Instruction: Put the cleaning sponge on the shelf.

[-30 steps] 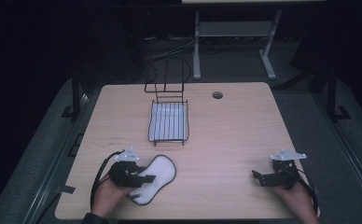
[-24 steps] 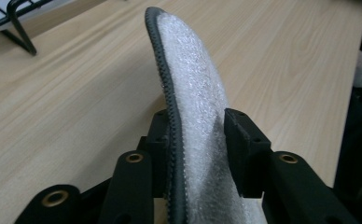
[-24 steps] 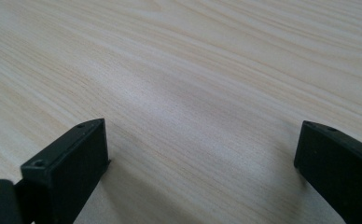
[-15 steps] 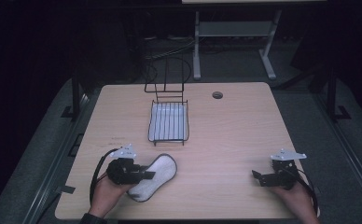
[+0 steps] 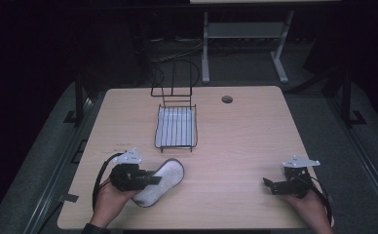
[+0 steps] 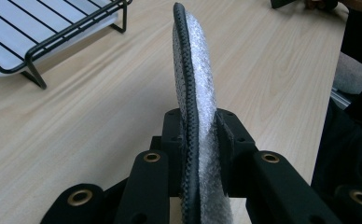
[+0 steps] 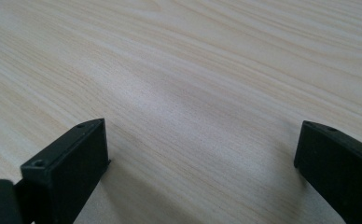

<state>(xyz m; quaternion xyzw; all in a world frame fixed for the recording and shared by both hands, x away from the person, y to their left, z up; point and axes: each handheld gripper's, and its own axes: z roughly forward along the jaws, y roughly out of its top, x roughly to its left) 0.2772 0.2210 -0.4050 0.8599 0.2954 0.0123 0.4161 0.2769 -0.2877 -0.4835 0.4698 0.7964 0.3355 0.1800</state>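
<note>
Since the earlier high-view pictures the insole (image 5: 160, 181) has swung from lying angled up toward the rack into a position lower and closer to the person's left hand, and the left tongs (image 5: 150, 180) have just been closing with the insole between their jaws. By now the jaws press on it from both sides: in the left gripper view the dark-rimmed sole face sits against one jaw and the fuzzy white lining (image 6: 202, 84) against the other, so the grip looks settled.

Held by its heel end, the insole stands on edge in that view, its toe pointing away over the tabletop (image 5: 245, 146) — a hold that would probably let it be carried and slid between wires rather than laid flat. From above it lies near the front left of the tabletop, well apart from the rack.

That black wire rack (image 5: 176, 127) stands in the middle of the tabletop with a white tray under its wires and upright loops at the far end; nothing rests in it.

The right tongs (image 5: 274, 185) rest at the front right with jaws wide apart — bare wood between them in the right gripper view (image 7: 198, 140) — likely just parked while the left does the work.
</note>
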